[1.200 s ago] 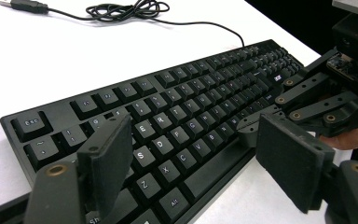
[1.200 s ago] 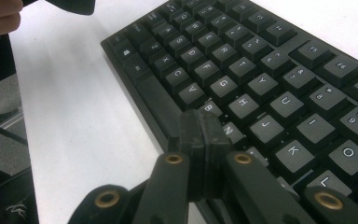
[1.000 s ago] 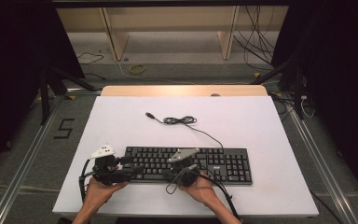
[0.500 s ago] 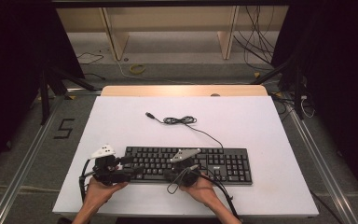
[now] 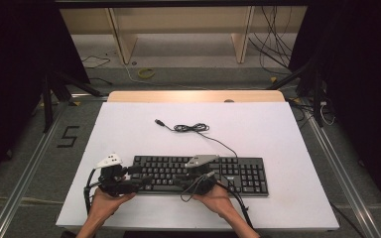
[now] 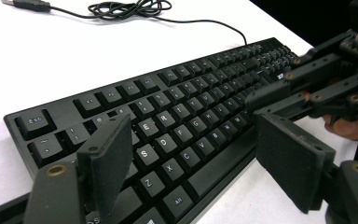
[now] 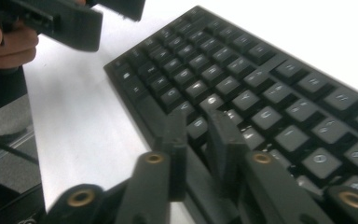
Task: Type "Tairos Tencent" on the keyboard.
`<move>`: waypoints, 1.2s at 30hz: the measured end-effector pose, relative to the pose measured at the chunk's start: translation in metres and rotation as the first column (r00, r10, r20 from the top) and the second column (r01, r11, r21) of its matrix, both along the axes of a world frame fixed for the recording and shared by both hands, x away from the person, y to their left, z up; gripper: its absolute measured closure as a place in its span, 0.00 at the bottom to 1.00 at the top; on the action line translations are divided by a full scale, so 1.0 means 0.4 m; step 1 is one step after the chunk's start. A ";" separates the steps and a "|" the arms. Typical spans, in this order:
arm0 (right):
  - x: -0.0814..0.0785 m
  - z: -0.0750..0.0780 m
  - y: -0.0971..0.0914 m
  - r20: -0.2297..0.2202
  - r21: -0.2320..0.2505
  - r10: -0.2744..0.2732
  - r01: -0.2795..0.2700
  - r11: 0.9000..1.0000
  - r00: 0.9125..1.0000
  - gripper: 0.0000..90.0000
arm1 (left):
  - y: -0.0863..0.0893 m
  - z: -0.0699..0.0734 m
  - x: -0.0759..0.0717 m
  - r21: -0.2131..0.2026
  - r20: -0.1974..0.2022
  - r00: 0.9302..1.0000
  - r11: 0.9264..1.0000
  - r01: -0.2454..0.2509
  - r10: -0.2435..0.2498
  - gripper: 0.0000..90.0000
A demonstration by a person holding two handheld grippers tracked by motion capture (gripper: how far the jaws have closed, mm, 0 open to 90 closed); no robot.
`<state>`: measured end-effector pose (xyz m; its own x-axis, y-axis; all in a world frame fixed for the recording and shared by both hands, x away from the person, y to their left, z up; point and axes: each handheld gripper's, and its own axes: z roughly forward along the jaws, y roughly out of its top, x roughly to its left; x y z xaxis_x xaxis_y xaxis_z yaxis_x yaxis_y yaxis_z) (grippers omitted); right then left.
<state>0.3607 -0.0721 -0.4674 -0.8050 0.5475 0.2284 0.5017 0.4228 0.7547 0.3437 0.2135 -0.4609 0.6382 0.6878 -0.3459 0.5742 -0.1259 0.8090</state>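
A black keyboard point(image 5: 238, 173) lies near the front edge of the white table point(image 5: 287, 129). Its cable point(image 5: 193, 128) is coiled behind it and ends in a USB plug point(image 5: 158, 121). My left gripper point(image 5: 140, 179) is at the keyboard's left end. In the left gripper view it point(image 6: 198, 158) stands wide open over the letter keys point(image 6: 168, 135), gripping nothing. My right gripper point(image 5: 178, 181) hovers at the keyboard's front middle. Its jaws point(image 7: 198, 140) have just been opening and show a narrow gap with nothing between them, above the keyboard's front edge point(image 7: 144, 116).
Both hands rest at the table's front edge. The right gripper point(image 6: 307, 84) shows at the right of the left gripper view, and the left gripper point(image 7: 65, 18) at the top left of the right gripper view. A wooden shelf point(image 5: 178, 20) and loose floor cables point(image 5: 278, 39) lie beyond the table.
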 end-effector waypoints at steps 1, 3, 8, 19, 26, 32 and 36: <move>0.002 0.002 -0.003 -0.001 0.004 -0.006 0.006 1.000 1.000 0.80 | 0.001 0.000 0.001 0.000 -0.001 1.000 1.000 -0.002 0.002 0.30; 0.007 0.005 -0.007 -0.002 0.005 -0.013 0.013 1.000 1.000 0.73 | 0.002 -0.001 0.002 0.004 -0.003 1.000 1.000 -0.004 0.004 0.30; 0.014 0.017 -0.013 0.002 0.018 -0.017 0.017 1.000 1.000 0.55 | 0.006 -0.003 0.004 0.014 -0.010 1.000 1.000 -0.011 0.011 0.30; 0.029 0.028 -0.013 0.023 0.006 -0.029 0.029 1.000 0.999 0.51 | 0.014 -0.011 0.013 0.068 -0.055 0.997 0.997 -0.043 0.046 0.41; 0.047 0.030 -0.001 0.026 0.000 -0.034 0.034 0.999 0.999 0.51 | 0.018 -0.015 0.016 0.110 -0.092 0.994 0.993 -0.050 0.061 0.62; 0.062 0.030 0.016 0.024 -0.006 -0.033 0.033 0.999 0.999 0.53 | 0.015 -0.018 0.015 0.170 -0.095 0.994 0.985 -0.043 0.060 0.80; 0.066 0.029 0.032 0.022 -0.027 -0.023 0.024 0.999 0.999 0.58 | 0.013 -0.020 0.015 0.191 -0.100 0.993 0.981 -0.036 0.056 0.91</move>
<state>0.3873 -0.0595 -0.4558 -0.7964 0.5722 0.1955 0.4952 0.4316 0.7540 0.3497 0.2186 -0.4690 0.5713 0.7751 -0.2699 0.6630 -0.2420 0.7084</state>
